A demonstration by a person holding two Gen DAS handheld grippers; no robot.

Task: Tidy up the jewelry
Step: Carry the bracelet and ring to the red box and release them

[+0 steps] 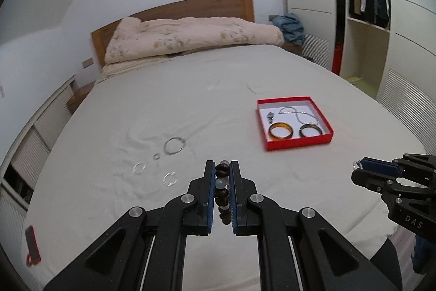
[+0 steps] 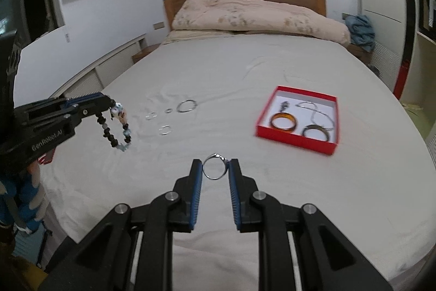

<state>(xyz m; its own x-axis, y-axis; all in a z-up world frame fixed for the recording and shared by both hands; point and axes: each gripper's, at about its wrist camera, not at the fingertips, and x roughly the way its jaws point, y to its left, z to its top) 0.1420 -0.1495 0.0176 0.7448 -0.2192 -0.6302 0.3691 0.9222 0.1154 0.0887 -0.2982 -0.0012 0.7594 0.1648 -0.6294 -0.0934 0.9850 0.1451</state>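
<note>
Between our right gripper's (image 2: 215, 168) pads a silver ring (image 2: 215, 166) is pinched above the sheet; red box (image 2: 294, 141) lies ahead-right. We should carry level, release low inside. Left gripper (image 1: 221, 172) clamps a beaded bracelet (image 1: 222, 190); only the right view shows its hanging loop.

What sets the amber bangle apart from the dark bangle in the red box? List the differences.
The translucent amber bangle glows orange-brown, while the dark bangle looks near-black with a greyish rim. The amber bangle lies toward the left of the red cardboard box; the dark bangle lies right of it, with the silver chain necklace running up to it. Both are round, of similar size, and lie flat on the box's white floor.
</note>
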